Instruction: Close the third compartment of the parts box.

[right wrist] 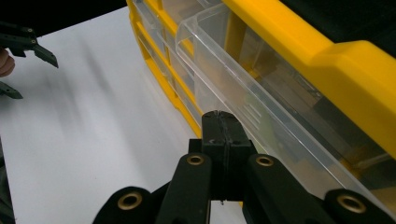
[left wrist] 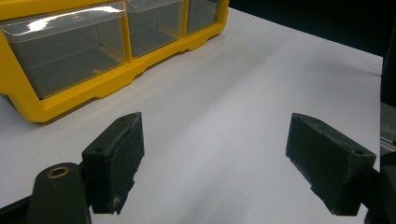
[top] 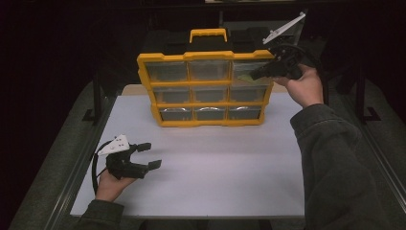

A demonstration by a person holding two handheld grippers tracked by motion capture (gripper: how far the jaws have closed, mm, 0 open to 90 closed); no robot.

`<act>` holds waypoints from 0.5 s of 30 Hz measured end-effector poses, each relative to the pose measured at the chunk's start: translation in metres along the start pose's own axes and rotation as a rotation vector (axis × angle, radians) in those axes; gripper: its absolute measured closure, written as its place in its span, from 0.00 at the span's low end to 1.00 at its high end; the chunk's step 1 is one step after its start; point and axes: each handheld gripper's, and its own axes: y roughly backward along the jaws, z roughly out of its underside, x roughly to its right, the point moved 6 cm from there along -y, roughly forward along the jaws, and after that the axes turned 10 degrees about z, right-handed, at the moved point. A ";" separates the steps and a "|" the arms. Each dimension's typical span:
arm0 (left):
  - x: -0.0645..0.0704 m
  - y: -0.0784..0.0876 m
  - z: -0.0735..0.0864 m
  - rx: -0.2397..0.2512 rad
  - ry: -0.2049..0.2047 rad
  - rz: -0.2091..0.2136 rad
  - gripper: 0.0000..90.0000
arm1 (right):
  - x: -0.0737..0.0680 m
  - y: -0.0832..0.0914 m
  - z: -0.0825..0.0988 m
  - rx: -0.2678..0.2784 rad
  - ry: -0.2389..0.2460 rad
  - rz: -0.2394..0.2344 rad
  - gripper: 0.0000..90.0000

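A yellow organizer [top: 206, 103] with several clear drawers stands upright at the back of the white tabletop [top: 215, 163]. My right gripper [top: 254, 74] is raised at its top right drawer [top: 242, 67], jaws pressed together. In the right gripper view the shut tips [right wrist: 219, 116] sit against that clear drawer's front [right wrist: 243, 79]; I cannot tell whether a thin lip is pinched between them. Something greenish lies inside that drawer. My left gripper [top: 151, 155] rests low near the table's front left, open and holding nothing [left wrist: 215, 158], facing the bottom row of the organizer [left wrist: 28, 102].
A black case with a yellow handle [top: 208, 34] stands behind the organizer. Dark metal rails run along both sides of the table [top: 98, 96]. White tabletop stretches between the organizer and the front edge.
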 end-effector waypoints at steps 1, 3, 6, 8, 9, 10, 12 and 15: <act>0.000 0.000 0.000 0.001 0.000 0.000 0.21 | 0.000 0.000 -0.001 -0.005 -0.007 -0.001 0.99; -0.001 0.001 0.000 -0.002 -0.006 0.000 0.21 | 0.001 -0.001 -0.001 -0.007 -0.007 0.000 0.99; -0.001 0.001 0.000 0.007 -0.005 0.000 0.21 | 0.002 -0.001 -0.002 -0.008 -0.014 0.000 0.99; -0.001 0.002 0.000 0.007 -0.004 -0.002 0.21 | 0.003 -0.002 -0.002 -0.010 -0.010 0.003 0.99; 0.000 0.002 0.000 0.006 0.003 -0.003 0.21 | 0.003 -0.002 -0.003 -0.013 -0.013 0.002 0.99; 0.000 0.002 0.000 0.009 0.005 -0.002 0.21 | 0.003 -0.003 -0.003 -0.013 -0.012 0.002 0.99; 0.000 0.002 -0.001 0.017 0.002 0.003 0.21 | 0.004 -0.004 -0.004 -0.016 -0.015 0.005 0.99; 0.001 0.003 -0.001 0.013 -0.003 0.002 0.21 | 0.006 -0.005 -0.005 -0.020 -0.013 0.007 0.99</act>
